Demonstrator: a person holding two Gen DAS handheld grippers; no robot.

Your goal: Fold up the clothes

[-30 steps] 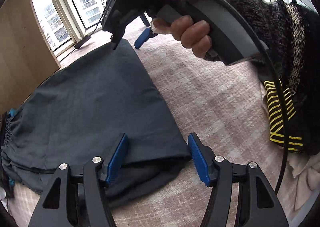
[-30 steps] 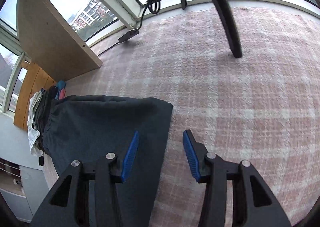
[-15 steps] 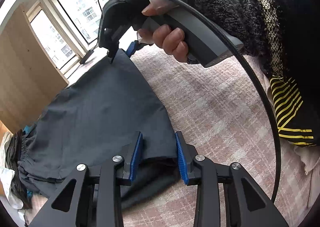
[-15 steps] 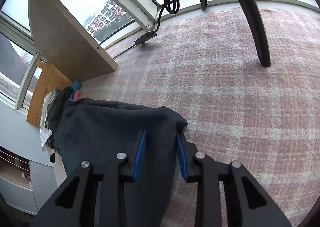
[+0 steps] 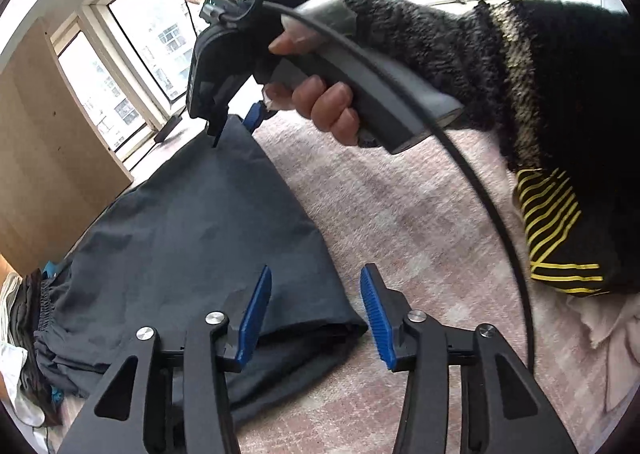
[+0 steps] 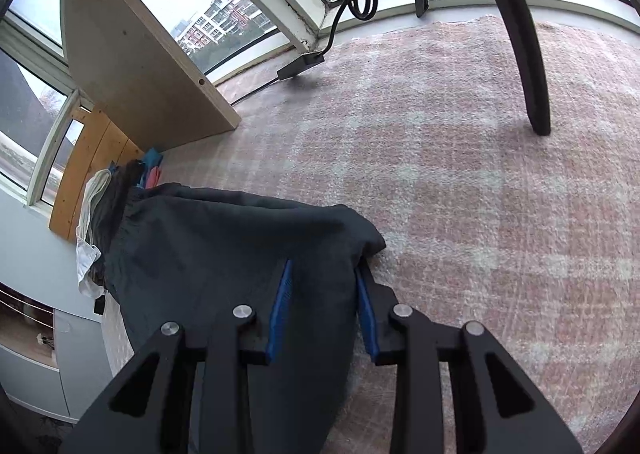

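Note:
A dark grey garment (image 5: 192, 234) with an elastic waistband lies flat on a pink plaid blanket (image 5: 400, 213). My left gripper (image 5: 316, 318) hovers over its near corner. Its jaws are opening, and the cloth lies between and below the blue pads without being pressed. In the right wrist view the garment (image 6: 208, 254) bunches up at its far corner, where my right gripper (image 6: 324, 308) is shut on the fabric. The left wrist view also shows the right gripper (image 5: 234, 129) at that far corner, held by a hand (image 5: 320, 109) in a dark fuzzy sleeve.
A wooden board (image 6: 132, 53) leans by the windows. A pile of other clothes (image 6: 116, 189) sits past the waistband. A black stand leg (image 6: 528, 53) and a power brick with cable (image 6: 300, 65) rest on the blanket. A black-and-yellow striped cloth (image 5: 552, 238) lies to the right.
The right gripper's jaws came together on the garment's corner and the fabric bunched up there. The left gripper's jaws narrowed over the near corner, then spread apart again.

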